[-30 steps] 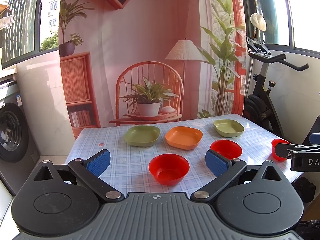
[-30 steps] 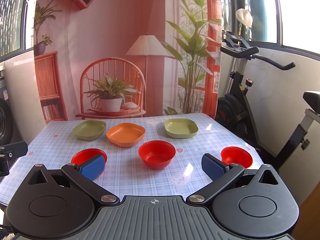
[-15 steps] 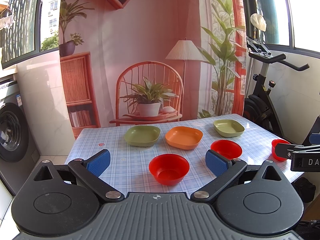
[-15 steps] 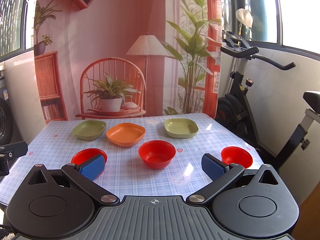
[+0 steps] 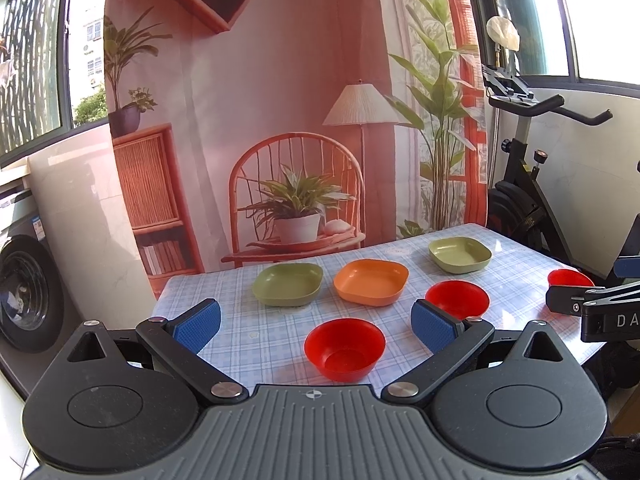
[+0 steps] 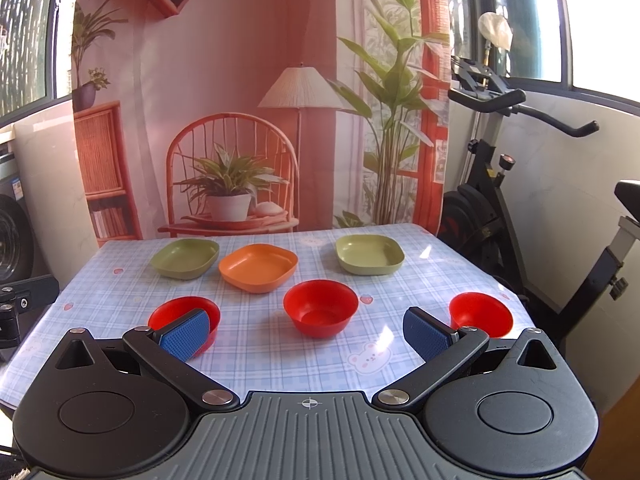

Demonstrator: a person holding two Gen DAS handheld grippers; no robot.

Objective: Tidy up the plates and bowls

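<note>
Across the checked counter (image 6: 280, 360) I count six loose pieces, none stacked, so as I judge it the sorting has not begun. Along the far side sit a green plate (image 6: 185, 258), an orange plate (image 6: 258, 267) just beside it, and a second green plate (image 6: 370, 254) well apart to the right. Nearer me are three red bowls: one on the left (image 6: 176, 312), partly hidden behind my right tongs' blue pad, one in the middle (image 6: 320, 308), and one by the right edge (image 6: 480, 314).

My left tongs (image 5: 316, 326) hang spread wide and empty, framing the left red bowl (image 5: 345, 349). My right tongs (image 6: 306, 334) are likewise released, holding nothing, with the middle bowl between the pads.

What is left, I reckon, is everything: nesting the three bowls and gathering the three plates into a pile.
</note>
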